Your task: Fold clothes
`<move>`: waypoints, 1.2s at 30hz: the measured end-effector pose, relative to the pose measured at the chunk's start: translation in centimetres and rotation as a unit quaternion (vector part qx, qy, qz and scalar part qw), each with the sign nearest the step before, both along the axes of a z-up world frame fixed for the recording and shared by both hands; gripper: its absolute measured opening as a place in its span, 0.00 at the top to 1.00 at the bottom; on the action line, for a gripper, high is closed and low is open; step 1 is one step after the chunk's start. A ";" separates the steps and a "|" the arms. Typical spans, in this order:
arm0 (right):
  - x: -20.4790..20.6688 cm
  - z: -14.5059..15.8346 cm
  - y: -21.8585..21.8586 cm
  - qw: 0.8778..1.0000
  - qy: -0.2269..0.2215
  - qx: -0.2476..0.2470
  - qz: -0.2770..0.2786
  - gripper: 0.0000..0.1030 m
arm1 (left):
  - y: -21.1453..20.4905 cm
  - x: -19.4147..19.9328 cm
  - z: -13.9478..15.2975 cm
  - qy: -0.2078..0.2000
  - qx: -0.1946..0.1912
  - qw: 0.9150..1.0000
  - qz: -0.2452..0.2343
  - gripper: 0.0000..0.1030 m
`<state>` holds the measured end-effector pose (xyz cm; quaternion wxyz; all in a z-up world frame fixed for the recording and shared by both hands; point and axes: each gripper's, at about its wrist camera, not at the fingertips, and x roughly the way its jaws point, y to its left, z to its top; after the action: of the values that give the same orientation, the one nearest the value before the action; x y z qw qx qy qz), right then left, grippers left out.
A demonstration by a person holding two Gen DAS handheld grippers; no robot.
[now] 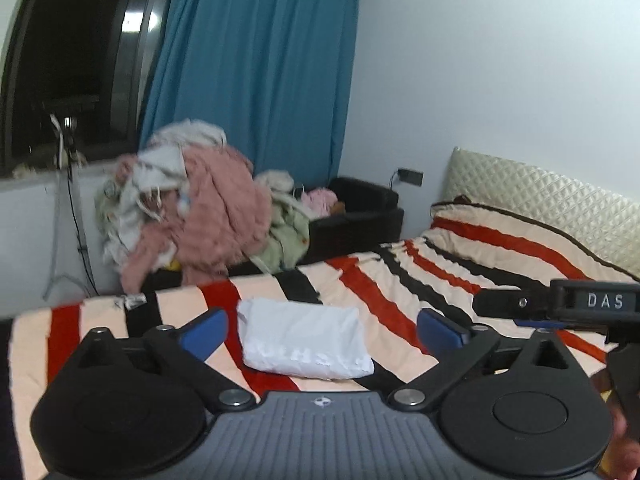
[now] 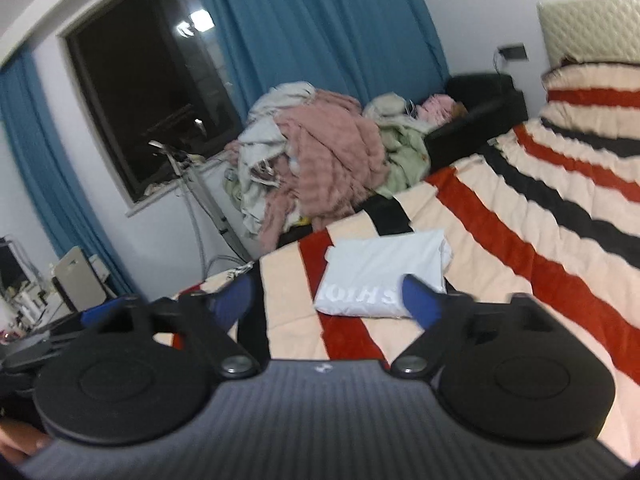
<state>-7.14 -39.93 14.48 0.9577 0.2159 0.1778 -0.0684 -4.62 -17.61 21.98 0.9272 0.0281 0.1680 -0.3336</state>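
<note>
With the folded white garment [image 1: 306, 340] lying on the striped blanket [image 1: 400, 280] ahead of 2 released, empty grippers, left [image 1: 320, 330] and right [image 2: 330, 298], fetching another piece from the laundry heap [image 1: 192, 200] beyond seemingly follows.

2 wrist cams above bed [image 1: 400, 280], facing curtain [image 1: 256, 72]

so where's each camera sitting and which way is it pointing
Left wrist: rides on the left claw, looking slightly down across the striped bed at the folded white garment and clothes pile; its open blue fingers show, plus the right claw at the right edge.
Right wrist: rides on the right claw, rolled, facing the same garment, the pile and the window; its open fingers show.
Shared: bed, garment, pile, blue curtain.
</note>
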 end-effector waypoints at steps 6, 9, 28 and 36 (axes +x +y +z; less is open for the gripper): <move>-3.1 -0.7 3.0 0.998 -0.041 -0.052 -0.008 0.18 | 3.2 -5.6 -0.6 -0.032 -0.012 0.999 0.014 0.00; -3.9 -1.8 4.5 0.996 -0.058 -0.074 -0.006 0.18 | 4.5 -6.9 -1.8 -0.043 -0.007 0.998 0.034 0.00; -1.4 -11.9 7.4 0.995 -0.048 -0.089 -0.014 0.18 | 8.1 -7.3 -9.1 -0.045 -0.017 0.995 0.091 0.00; -0.3 -13.5 7.9 0.993 -0.038 -0.113 -0.022 0.18 | 7.5 -5.3 -11.9 -0.022 -0.001 0.995 0.097 0.00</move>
<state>-7.47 -31.98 0.93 0.9802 0.1128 0.1281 -0.1004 -9.90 -10.10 10.07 0.9588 0.0184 0.1490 -0.2411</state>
